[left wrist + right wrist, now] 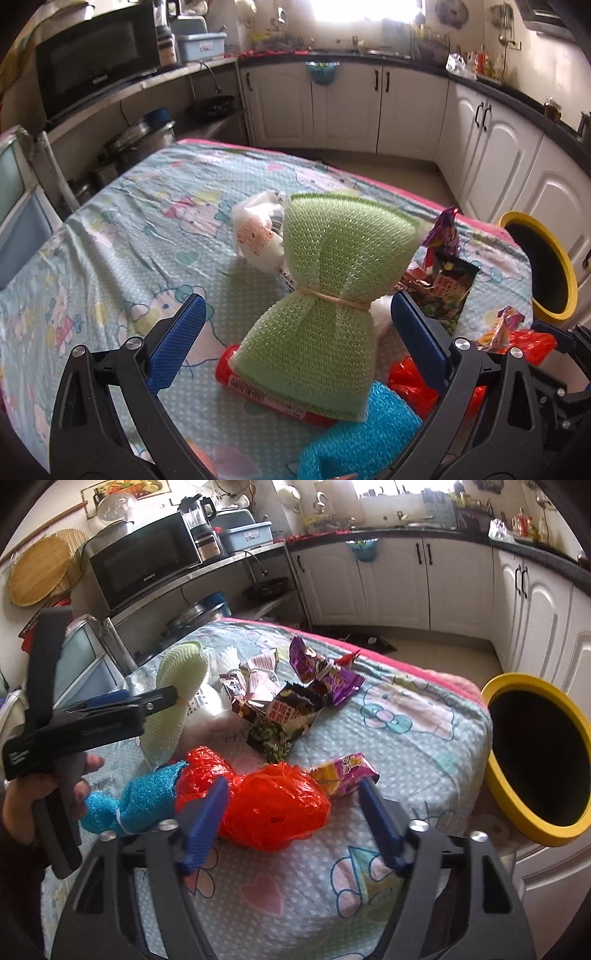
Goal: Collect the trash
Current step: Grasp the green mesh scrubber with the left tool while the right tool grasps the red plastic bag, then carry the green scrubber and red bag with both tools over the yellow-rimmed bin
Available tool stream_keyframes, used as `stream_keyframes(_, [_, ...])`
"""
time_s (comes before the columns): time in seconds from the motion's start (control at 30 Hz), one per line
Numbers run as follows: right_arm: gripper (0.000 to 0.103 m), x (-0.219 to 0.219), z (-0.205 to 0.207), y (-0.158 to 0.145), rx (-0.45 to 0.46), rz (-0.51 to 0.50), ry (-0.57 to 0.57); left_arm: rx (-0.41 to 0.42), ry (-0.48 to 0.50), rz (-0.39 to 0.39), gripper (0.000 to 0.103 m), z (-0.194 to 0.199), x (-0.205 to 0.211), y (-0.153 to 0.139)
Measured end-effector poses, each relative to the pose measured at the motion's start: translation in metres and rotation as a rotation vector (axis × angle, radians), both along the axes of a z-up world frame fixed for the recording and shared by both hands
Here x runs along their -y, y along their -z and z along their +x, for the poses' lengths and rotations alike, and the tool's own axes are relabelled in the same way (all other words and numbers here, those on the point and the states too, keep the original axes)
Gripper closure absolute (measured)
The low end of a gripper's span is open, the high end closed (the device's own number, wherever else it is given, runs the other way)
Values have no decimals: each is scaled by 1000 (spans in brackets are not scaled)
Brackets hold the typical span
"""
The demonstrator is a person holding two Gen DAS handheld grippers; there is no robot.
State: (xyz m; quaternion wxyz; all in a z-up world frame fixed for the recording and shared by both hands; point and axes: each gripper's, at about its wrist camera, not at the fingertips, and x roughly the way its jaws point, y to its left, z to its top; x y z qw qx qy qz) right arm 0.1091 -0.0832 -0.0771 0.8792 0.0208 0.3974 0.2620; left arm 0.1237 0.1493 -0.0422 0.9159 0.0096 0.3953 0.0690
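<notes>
My left gripper stands open on either side of a green mesh scrubber bundle tied with a rubber band; the pads do not touch it. Under the bundle lie a red pack and a blue mesh scrubber. My right gripper is open over a crumpled red plastic bag, which sits between its fingers. A yellow-purple wrapper lies just beyond the right finger. Further back lie a dark green wrapper, a purple wrapper and a silvery pink one.
A yellow-rimmed bin stands off the table's right edge. The table wears a light-blue cartoon cloth. A white plastic bag lies behind the green bundle. A microwave and shelves of pots stand at the left, white cabinets behind.
</notes>
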Motion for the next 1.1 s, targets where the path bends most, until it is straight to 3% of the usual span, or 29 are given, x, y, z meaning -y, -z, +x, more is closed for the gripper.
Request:
stream_keyframes(0.07, [62, 1, 1, 0, -8, 6, -14, -14, -3, 3, 20, 3, 0, 3])
stream_keyframes(0.17, [83, 1, 0, -3, -11, 17, -42, -29, 3, -17, 37, 6, -2, 5])
stream_keyframes(0.23, [90, 2, -3, -7, 0, 28, -61, -32, 11, -32, 49, 6, -2, 6])
stream_keyframes(0.4, [93, 1, -8, -21, 32, 55, -93, -18, -6, -59, 55, 1, -9, 4])
stream_keyframes(0.53, [94, 1, -10, -30, 47, 72, -108, 28, -41, -117, 58, -10, -22, -7])
stream_keyframes(0.7, [95, 6, -12, -42, 63, 108, -123, 83, -49, -131, 58, -23, -23, -25])
stream_keyframes(1.1, [95, 46, -9, -76, 142, 146, -52, 176, 51, -128, 58, -26, 32, -60])
